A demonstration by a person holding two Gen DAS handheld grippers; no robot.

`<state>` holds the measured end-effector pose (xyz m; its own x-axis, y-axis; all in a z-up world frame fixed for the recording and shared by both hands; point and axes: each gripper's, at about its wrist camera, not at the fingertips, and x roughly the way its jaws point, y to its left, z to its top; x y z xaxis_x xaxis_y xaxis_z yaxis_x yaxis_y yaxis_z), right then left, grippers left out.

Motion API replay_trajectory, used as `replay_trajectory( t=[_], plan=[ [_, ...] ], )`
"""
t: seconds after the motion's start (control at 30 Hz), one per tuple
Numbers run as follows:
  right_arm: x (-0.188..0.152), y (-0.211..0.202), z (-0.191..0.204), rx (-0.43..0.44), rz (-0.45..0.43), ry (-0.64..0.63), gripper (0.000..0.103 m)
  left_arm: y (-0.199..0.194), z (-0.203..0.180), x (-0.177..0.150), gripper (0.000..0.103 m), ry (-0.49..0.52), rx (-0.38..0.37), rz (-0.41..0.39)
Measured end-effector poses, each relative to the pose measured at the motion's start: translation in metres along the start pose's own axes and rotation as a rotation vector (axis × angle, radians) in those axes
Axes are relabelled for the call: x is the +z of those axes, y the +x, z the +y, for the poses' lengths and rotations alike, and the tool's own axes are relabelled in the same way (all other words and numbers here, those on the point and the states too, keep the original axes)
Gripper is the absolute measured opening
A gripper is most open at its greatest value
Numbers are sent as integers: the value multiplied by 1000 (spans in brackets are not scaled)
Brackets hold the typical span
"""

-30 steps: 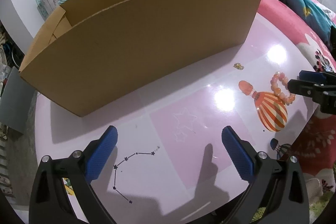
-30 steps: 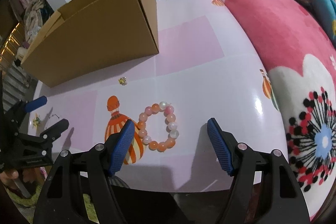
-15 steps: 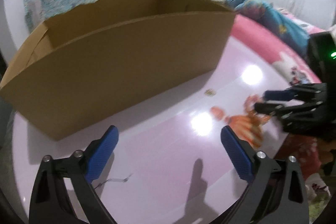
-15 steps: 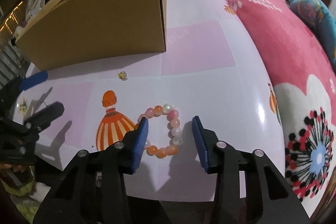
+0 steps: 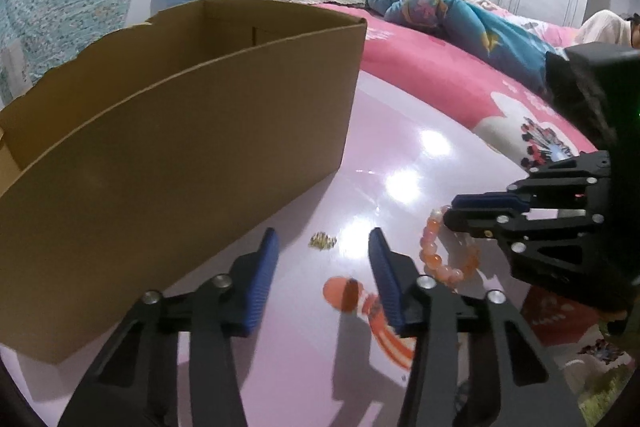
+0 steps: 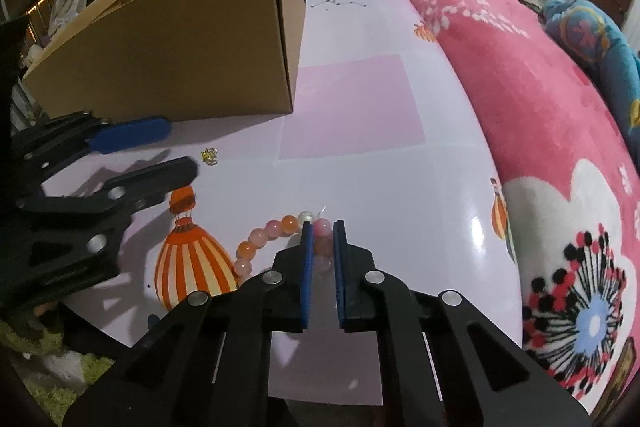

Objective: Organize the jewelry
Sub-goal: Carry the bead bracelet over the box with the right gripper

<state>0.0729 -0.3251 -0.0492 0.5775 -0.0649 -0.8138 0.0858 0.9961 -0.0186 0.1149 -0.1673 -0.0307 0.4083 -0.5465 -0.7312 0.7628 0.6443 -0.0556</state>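
Observation:
A pink and orange bead bracelet (image 6: pixel 264 239) lies on the glossy pink table (image 6: pixel 360 107). My right gripper (image 6: pixel 322 231) is shut on the bracelet's right side, down at the table. The left wrist view shows the bracelet (image 5: pixel 436 263) with the right gripper (image 5: pixel 456 209) closed on it. A small gold piece of jewelry (image 5: pixel 322 239) lies on the table just ahead of my left gripper (image 5: pixel 322 249), between its half-open fingers. It also shows in the right wrist view (image 6: pixel 209 155). An open cardboard box (image 5: pixel 172 131) stands behind.
A hot-air balloon print (image 6: pixel 192 259) marks the table by the bracelet. A pink blanket (image 6: pixel 540 99) covers the bed along the table's right edge. The box (image 6: pixel 180 47) takes the left rear of the table.
My right gripper has closed on the bracelet. My left gripper has moved right toward the gold piece and its fingers have narrowed around it.

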Motion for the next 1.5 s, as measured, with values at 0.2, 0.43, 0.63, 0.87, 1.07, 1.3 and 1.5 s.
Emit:
replay_trajectory(
  t=[0.2, 0.43, 0.63, 0.87, 1.07, 1.3, 1.5],
  plan=[
    [0, 1, -5, 28, -22, 8, 8, 19, 0, 4, 22, 23, 29, 64],
    [-3, 0, -7, 48, -46, 14, 8, 23, -6, 6, 8, 60, 65, 58],
    [-6, -4, -8, 73, -76, 26, 7, 18, -5, 6, 1, 55, 60, 47],
    [-4, -25, -9, 119, -132, 42, 7, -25, -1, 11, 1, 17, 49, -22],
    [0, -46, -3, 136, -187, 28, 7, -73, 6, 13, 1, -9, 66, -93],
    [17, -73, 5, 139, -268, -7, 7, -136, 23, 28, 1, -53, 97, -228],
    [53, -107, 11, 139, -395, -60, 7, -164, 57, 44, 1, -113, 118, -299]
  ],
)
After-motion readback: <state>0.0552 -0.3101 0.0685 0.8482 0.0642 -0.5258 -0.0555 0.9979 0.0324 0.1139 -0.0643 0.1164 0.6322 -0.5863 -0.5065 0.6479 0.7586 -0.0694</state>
